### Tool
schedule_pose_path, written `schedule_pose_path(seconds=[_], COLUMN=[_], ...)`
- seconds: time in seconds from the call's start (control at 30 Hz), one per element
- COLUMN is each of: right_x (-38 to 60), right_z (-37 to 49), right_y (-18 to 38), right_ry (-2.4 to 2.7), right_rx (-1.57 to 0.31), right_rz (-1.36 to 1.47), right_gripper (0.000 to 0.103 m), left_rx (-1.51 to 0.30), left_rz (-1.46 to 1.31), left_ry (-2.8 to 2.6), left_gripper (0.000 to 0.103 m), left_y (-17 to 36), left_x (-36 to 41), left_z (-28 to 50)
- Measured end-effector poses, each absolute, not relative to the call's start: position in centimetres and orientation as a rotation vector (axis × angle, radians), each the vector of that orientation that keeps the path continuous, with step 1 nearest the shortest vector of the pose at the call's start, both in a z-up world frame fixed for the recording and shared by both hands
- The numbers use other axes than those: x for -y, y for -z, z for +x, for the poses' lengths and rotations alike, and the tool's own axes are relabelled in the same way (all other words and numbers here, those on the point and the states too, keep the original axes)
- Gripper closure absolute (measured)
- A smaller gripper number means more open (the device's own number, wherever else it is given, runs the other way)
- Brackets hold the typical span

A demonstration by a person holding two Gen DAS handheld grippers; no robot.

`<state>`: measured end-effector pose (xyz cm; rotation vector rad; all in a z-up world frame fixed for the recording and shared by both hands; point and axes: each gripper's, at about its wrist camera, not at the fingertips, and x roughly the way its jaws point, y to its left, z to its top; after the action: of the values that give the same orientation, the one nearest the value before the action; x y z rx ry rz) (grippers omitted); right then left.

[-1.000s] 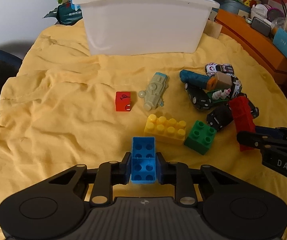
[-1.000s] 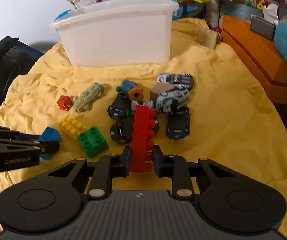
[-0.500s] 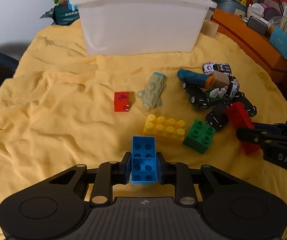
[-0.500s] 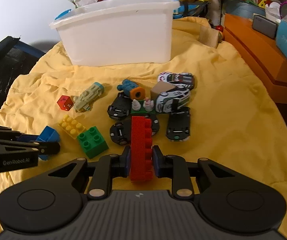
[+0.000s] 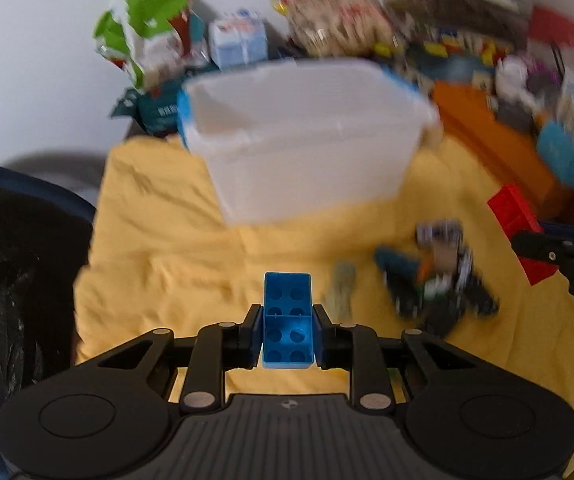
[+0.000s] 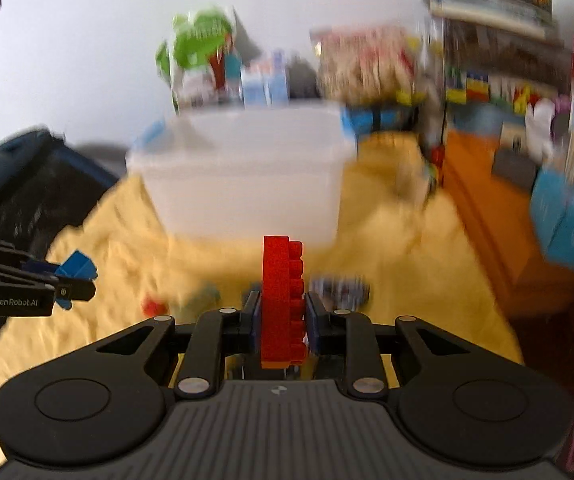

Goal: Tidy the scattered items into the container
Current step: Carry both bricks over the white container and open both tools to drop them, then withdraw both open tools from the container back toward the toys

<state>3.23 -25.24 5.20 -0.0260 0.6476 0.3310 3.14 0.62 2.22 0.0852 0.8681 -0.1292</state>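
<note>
Across the whole surface, a rumpled yellow cloth point(image 5: 159, 240). At its far end, upright, the white container point(image 5: 307, 148), open-topped with blue handles. Beyond it, blurred clutter of bags and boxes. To the near right of the container, on the cloth, a heap of toy cars point(image 5: 435, 276), too blurred to count. In front, raised above the cloth, the left gripper point(image 5: 287, 324) clamped on a blue brick point(image 5: 287, 316), hollow underside up. Off to its right, the right gripper point(image 6: 283, 320) clenched on a long red brick point(image 6: 281, 300), studs facing right.
</note>
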Motion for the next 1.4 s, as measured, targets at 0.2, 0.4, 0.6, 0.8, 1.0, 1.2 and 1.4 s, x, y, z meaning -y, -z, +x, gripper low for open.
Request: schedule_pose_path(seconds=[0.2,0.4,0.6,0.8,1.0,1.2,1.4], right_x=[25.4,24.3,22.7,21.6,20.8,19.7,19.5], right_z=[5.8,9.8,15.2,20.3,23.7,25.6,25.5], right_y=[-11.0,-13.8,-12.9,-10.0,-7.6,-6.7,-7.2], right_ry=[-0.36,-0.376,-0.398,-0.396,-0.39,-0.382,-0.383], right_rx=[-0.553,-0.517,-0.59,-0.69,-0.799,-0.841,-0.801], right_rz=[0.003,-0.003,-0.001,-0.008,-0.009,-0.058,-0.089], right_gripper=[0.078,0.078,0.078,0.078,0.078,0.062,0.034], left_rx=[-0.791,-0.735,-0.757,-0.85,-0.934,-0.979,-0.964], left_rz=[0.026,-0.009,-0.051,-0.064,-0.062,-0.035,-0.017], left_ry=[0.104,0.109,0.109,0.081,0.067,0.084,0.083], left_gripper=[0.075,0.075,0.075,0.075,0.075,0.052,0.05], left_y=[-7.8,-11.1,-11.3,-8.5,-6.2,-4.6,-4.0], left_x=[-1.9,-1.4,-1.0,-1.5,-1.6,-0.8,-0.8], left_z=[5.9,9.9,15.6,20.7,23.9,25.8,25.1])
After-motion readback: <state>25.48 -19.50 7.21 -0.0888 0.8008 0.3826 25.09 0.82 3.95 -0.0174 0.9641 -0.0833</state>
